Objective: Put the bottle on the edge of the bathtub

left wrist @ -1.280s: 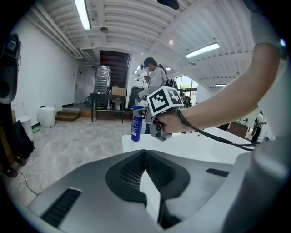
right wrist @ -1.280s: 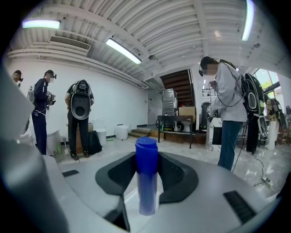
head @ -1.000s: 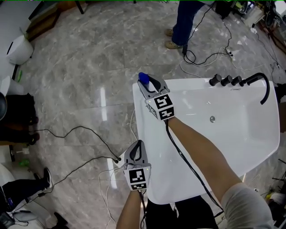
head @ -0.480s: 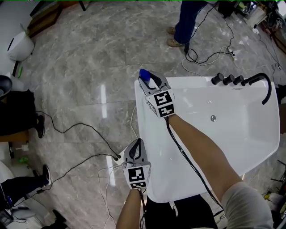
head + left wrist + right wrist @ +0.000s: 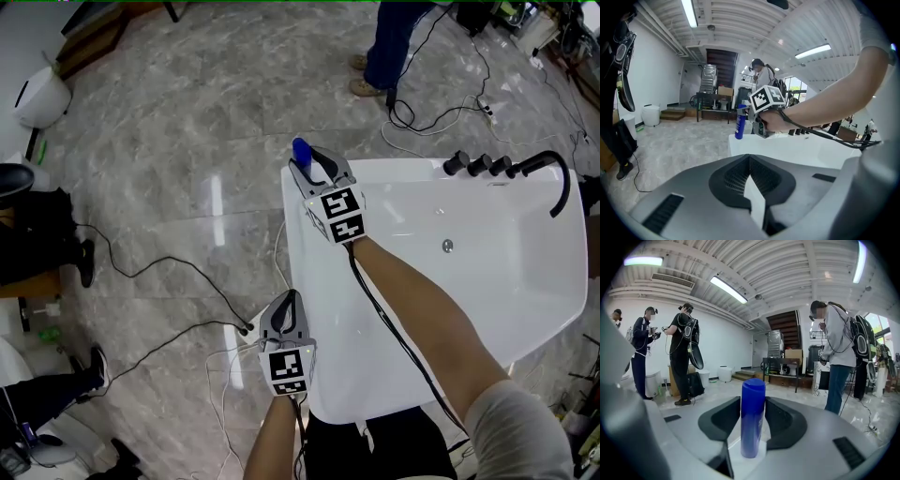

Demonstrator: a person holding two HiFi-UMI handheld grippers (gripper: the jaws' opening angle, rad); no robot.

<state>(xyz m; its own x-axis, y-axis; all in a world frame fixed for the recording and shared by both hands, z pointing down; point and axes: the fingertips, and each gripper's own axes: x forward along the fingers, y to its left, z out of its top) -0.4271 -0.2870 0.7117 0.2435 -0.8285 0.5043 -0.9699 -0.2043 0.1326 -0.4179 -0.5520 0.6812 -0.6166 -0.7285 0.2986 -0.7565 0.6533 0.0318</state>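
Head view: a grey marble floor (image 5: 187, 141) spreads under a white oval bathtub (image 5: 296, 272), black cables (image 5: 169, 272) trailing across the stone and a black faucet set (image 5: 553, 178) mounted on the tub's far end. At the tub's far-left corner, the right gripper (image 5: 312, 169) reaches out from the person's bare forearm, its grey jaws spread wide and closed on either side of a tall blue cylindrical bottle (image 5: 301, 153). The right gripper view shows the bottle upright between the two jaws, its base on the white rim of the tub, its flat top rising above the jaw tips. The left gripper (image 5: 289, 305) hangs over the floor just beside the tub's near-left rim, well apart from the bottle; the left gripper view shows its jaws pressed fully together with nothing between them. A person in blue trousers (image 5: 389, 47) stands on the floor beyond the tub.
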